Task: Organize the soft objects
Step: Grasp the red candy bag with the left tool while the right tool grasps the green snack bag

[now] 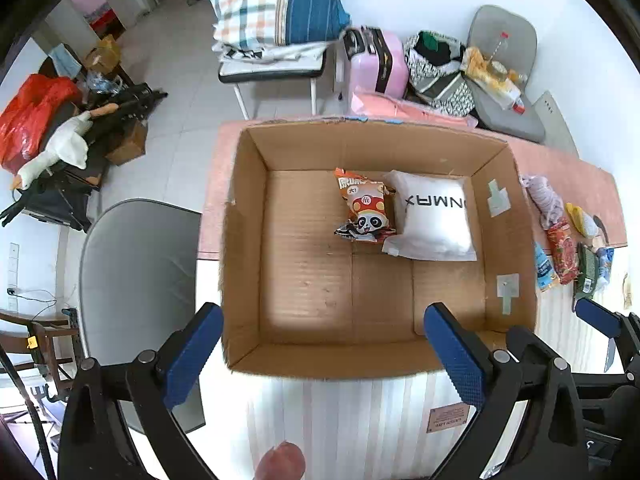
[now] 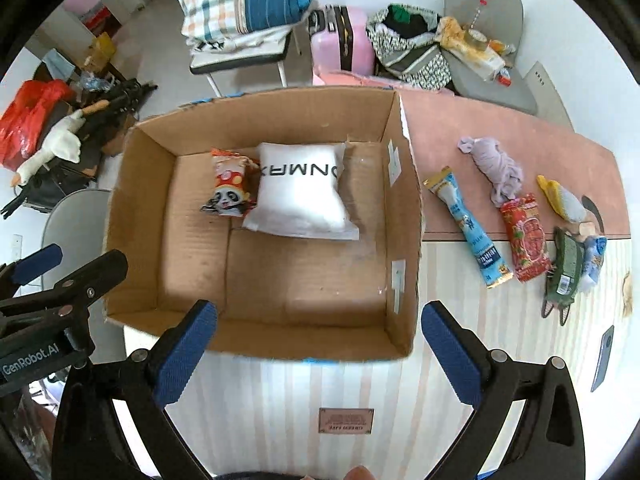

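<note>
An open cardboard box (image 1: pixel 248 208) (image 2: pixel 404 216) stands on the table. Inside lie a white pillow pack (image 1: pixel 434 216) (image 2: pixel 298 190) and an orange panda snack bag (image 1: pixel 366 212) (image 2: pixel 230 188). To the box's right lie a purple cloth (image 2: pixel 496 168), a blue tube pack (image 2: pixel 468 228), a red snack pack (image 2: pixel 526 238), a yellow-grey soft toy (image 2: pixel 562 200) and a green pouch (image 2: pixel 566 268). My left gripper (image 1: pixel 322 354) is open and empty over the box's near edge. My right gripper (image 2: pixel 320 350) is open and empty at the box's near right corner.
The table has a pink mat (image 2: pixel 500 128) at the back and a striped cloth (image 2: pixel 320 392) in front. A grey chair (image 1: pixel 136 280) stands left of the table. Beyond are a chair with bedding (image 1: pixel 272 20), a pink suitcase (image 1: pixel 376 64) and floor clutter.
</note>
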A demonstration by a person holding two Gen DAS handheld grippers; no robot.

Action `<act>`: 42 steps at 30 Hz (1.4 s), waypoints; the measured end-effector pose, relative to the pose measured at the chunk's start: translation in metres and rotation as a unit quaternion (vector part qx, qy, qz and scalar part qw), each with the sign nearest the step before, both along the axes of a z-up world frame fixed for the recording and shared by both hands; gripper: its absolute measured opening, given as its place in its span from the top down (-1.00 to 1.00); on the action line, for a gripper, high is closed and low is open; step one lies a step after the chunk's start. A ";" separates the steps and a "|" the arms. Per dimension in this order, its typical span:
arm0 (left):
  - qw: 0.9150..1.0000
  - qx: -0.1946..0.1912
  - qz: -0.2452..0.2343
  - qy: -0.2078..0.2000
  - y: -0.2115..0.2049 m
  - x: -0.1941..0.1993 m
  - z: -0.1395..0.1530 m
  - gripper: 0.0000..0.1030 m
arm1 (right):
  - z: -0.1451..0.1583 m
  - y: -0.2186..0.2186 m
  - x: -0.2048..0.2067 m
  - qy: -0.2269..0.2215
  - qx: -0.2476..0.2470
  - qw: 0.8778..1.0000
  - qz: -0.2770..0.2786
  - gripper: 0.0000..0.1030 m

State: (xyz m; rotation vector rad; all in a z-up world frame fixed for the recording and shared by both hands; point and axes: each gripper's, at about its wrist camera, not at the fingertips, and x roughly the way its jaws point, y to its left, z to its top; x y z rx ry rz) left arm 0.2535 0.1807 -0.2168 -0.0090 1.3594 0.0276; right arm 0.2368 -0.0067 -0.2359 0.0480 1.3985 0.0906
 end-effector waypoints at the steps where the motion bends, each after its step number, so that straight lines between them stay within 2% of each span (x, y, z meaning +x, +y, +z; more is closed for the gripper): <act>1: 1.000 0.000 0.002 -0.004 0.001 -0.005 0.005 -0.99 | 0.005 0.001 -0.007 -0.005 0.007 1.000 0.000 -1.00; 5: 1.000 -0.005 0.010 -0.013 -0.002 -0.020 0.019 -0.99 | 0.018 0.000 -0.026 -0.007 0.033 0.999 0.003 -1.00; 9: 1.000 -0.014 -0.007 -0.016 -0.031 -0.025 0.037 -0.99 | 0.031 -0.030 -0.036 -0.011 0.073 0.997 -0.017 -1.00; 11: 0.999 -0.018 -0.014 -0.026 -0.053 -0.024 0.047 -0.99 | 0.036 -0.061 -0.040 -0.013 0.084 0.996 -0.041 -1.00; 14: 0.998 -0.022 -0.043 -0.035 -0.109 -0.010 0.053 -0.99 | 0.039 -0.128 -0.042 -0.016 0.079 0.993 -0.092 -1.00; 17: 0.997 -0.030 -0.067 -0.024 -0.172 0.013 0.044 -0.99 | 0.034 -0.209 -0.042 -0.015 0.048 0.987 -0.152 -1.00; 20: 0.995 -0.043 -0.091 0.006 -0.231 0.040 0.020 -0.99 | 0.013 -0.291 -0.034 -0.007 0.020 0.978 -0.208 -1.00; 23: 0.991 -0.045 -0.114 0.061 -0.293 0.068 -0.022 -0.99 | -0.033 -0.359 -0.012 0.029 0.022 0.969 -0.243 -0.98; 26: 0.985 -0.029 -0.126 0.110 -0.344 0.091 -0.069 -0.98 | -0.087 -0.401 0.011 0.077 0.019 0.963 -0.257 -0.76; 28: 0.981 -0.025 -0.120 0.149 -0.369 0.105 -0.102 -0.97 | -0.119 -0.417 0.021 0.103 0.017 0.959 -0.262 -0.71; 30: 0.977 -0.040 -0.104 0.180 -0.383 0.115 -0.126 -0.97 | -0.146 -0.427 0.025 0.128 0.032 0.956 -0.260 -0.62; 33: 0.969 -0.066 -0.078 0.223 -0.404 0.128 -0.161 -0.97 | -0.170 -0.435 0.028 0.148 0.046 0.955 -0.253 -0.55; 34: 0.965 -0.077 -0.069 0.242 -0.410 0.132 -0.174 -0.97 | -0.177 -0.438 0.027 0.154 0.049 0.954 -0.254 -0.49; 35: 0.962 -0.082 -0.062 0.254 -0.415 0.134 -0.183 -0.97 | -0.181 -0.441 0.027 0.157 0.049 0.953 -0.256 -0.28; 38: 0.953 -0.093 -0.037 0.287 -0.428 0.143 -0.213 -0.97 | -0.190 -0.454 0.022 0.161 0.075 0.946 -0.271 -0.07; 42: 0.952 -0.075 -0.025 0.296 -0.439 0.144 -0.235 -0.97 | -0.191 -0.462 0.024 0.163 0.081 0.947 -0.264 -0.03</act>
